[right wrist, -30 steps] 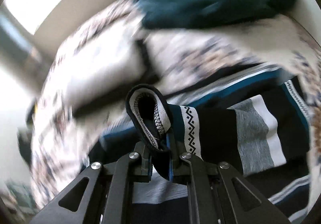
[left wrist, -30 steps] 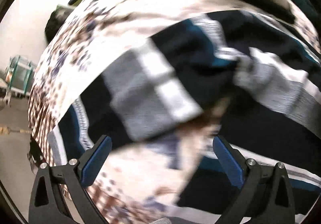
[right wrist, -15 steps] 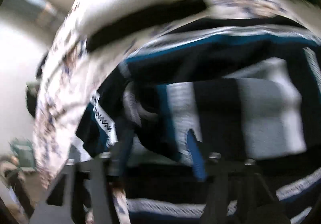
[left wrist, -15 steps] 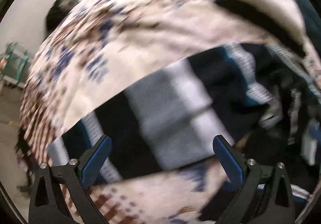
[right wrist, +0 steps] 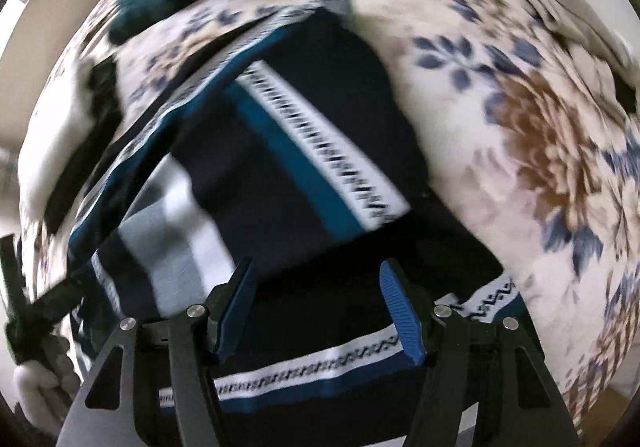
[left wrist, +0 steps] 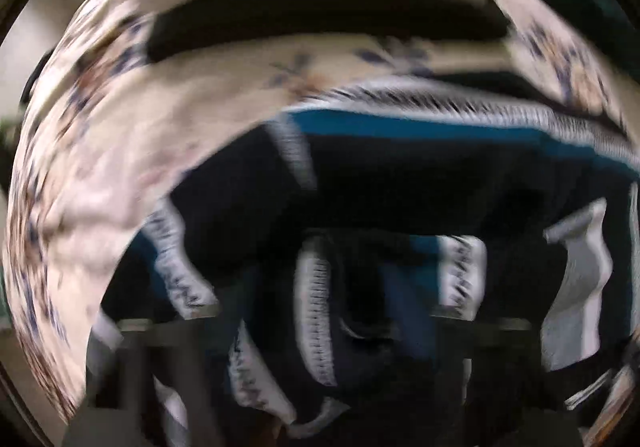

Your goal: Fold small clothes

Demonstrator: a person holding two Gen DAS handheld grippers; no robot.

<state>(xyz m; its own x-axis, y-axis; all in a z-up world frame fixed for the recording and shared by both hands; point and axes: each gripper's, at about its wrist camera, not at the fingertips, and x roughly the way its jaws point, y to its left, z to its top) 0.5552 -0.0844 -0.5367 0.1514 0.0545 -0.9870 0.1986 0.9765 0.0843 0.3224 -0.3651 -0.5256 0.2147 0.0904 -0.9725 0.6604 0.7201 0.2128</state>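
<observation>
The dark striped garment [right wrist: 304, 151] lies on the floral bedspread [right wrist: 540, 127] (blurred). The right gripper [right wrist: 320, 311], at six o'clock, hangs spread above it, pinching nothing. The left gripper [left wrist: 332, 327] has just been closing with a fold between its fingers; I cannot tell whether they pinch it.

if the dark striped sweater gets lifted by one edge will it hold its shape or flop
The sweater will probably flop: it lies in soft folds and overlapping layers on the floral bedspread. It looks like a thick knit, so likely heavy enough to sag. It seems unlikely to slip.
</observation>
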